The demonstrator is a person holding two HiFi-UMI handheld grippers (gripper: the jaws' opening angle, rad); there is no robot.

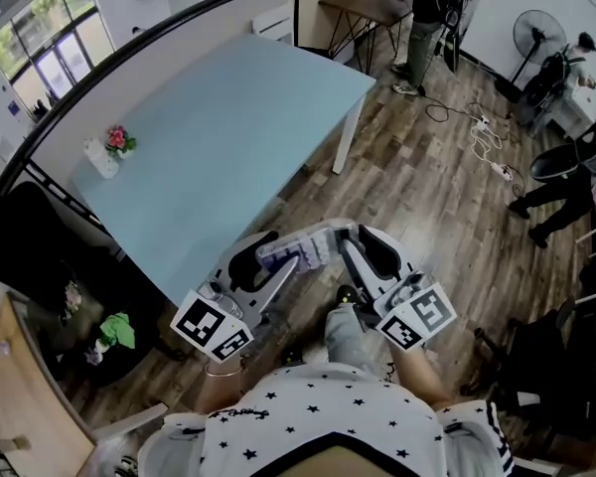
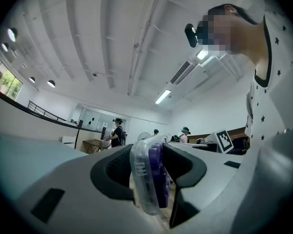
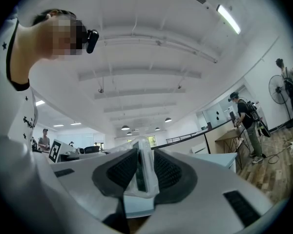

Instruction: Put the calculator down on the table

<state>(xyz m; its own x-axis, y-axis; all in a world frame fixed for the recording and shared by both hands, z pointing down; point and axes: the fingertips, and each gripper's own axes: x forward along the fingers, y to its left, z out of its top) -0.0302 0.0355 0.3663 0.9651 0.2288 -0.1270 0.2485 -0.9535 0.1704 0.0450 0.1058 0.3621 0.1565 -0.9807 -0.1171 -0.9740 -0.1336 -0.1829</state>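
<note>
At the bottom of the head view, a star-patterned shirt point(image 1: 318, 415) is seen, and just beyond it the two marker cubes point(image 1: 211, 328) of the grippers. The left gripper point(image 1: 268, 264) and the right gripper point(image 1: 350, 251) are held side by side at about the same height, both pointed away from the person.

A calculator point(image 1: 298, 248), purple inside a clear case, is carried between the two grippers. In the left gripper view its edge point(image 2: 151, 179) is seen standing upright between the dark fingers point(image 2: 115, 172), which are closed against its two faces. In the right gripper view the clear case point(image 3: 141, 172) is likewise clamped between that gripper's fingers point(image 3: 119, 172). Each gripper is thus closed on one end of the calculator.

The calculator is held in the air over the wooden floor point(image 1: 427, 197), just short of the near edge of the light blue table point(image 1: 228, 137). It is not resting on the table.

Towards the far left of the table, a small bunch of pink flowers point(image 1: 117, 139) is noted, with a white object point(image 1: 101, 159) just beside it; what that object is cannot be made out.

Beyond the table, a wooden desk point(image 1: 368, 6) is seen with a person point(image 1: 427, 18) standing at it. A power strip point(image 1: 497, 167) with cables lies on the floor, and a standing fan point(image 1: 534, 33) is placed near the far right wall.
</note>
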